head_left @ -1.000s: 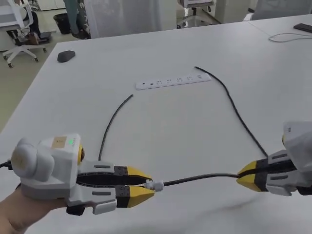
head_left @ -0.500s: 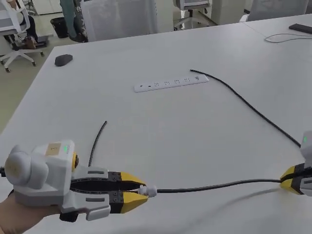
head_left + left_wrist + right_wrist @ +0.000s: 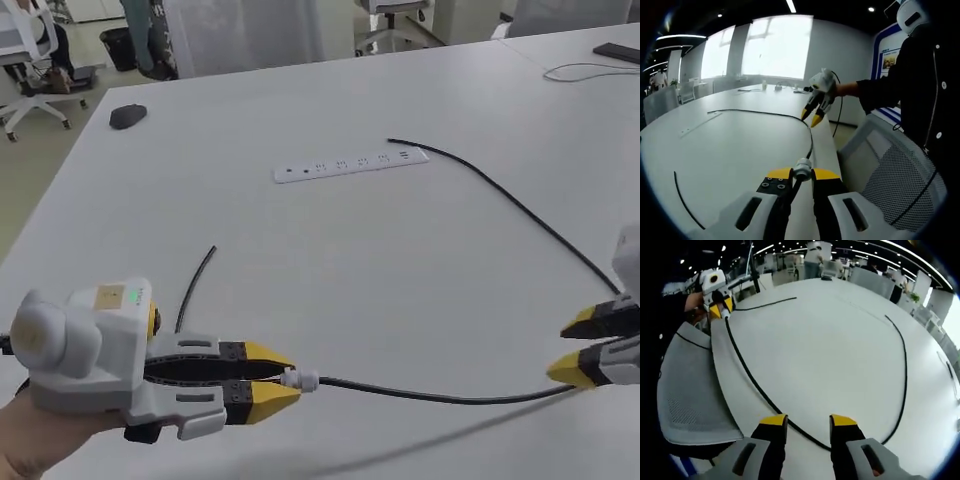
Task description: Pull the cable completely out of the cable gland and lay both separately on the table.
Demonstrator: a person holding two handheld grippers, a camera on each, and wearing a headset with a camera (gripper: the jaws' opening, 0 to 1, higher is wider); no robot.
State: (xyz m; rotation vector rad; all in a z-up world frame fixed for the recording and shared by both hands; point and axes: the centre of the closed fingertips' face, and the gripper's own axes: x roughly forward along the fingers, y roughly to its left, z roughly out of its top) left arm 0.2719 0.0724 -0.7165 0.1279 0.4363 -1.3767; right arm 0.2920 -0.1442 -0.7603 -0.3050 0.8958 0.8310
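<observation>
While the left claw (image 3: 290, 377) grips the cable gland (image 3: 802, 168), the right claw (image 3: 560, 350) gapes.

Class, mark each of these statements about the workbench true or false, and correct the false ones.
1. The left hand-held gripper clamps the small white plastic cable gland. True.
2. The right hand-held gripper is shut on the thin black cable. False: its jaws stand open, with the cable loose by them.
3. The cable is fully out of the gland. False: it runs on from the gland, and a short black end lies on the far side of the left gripper.
4. A long white power strip lies on the white table. True.
</observation>
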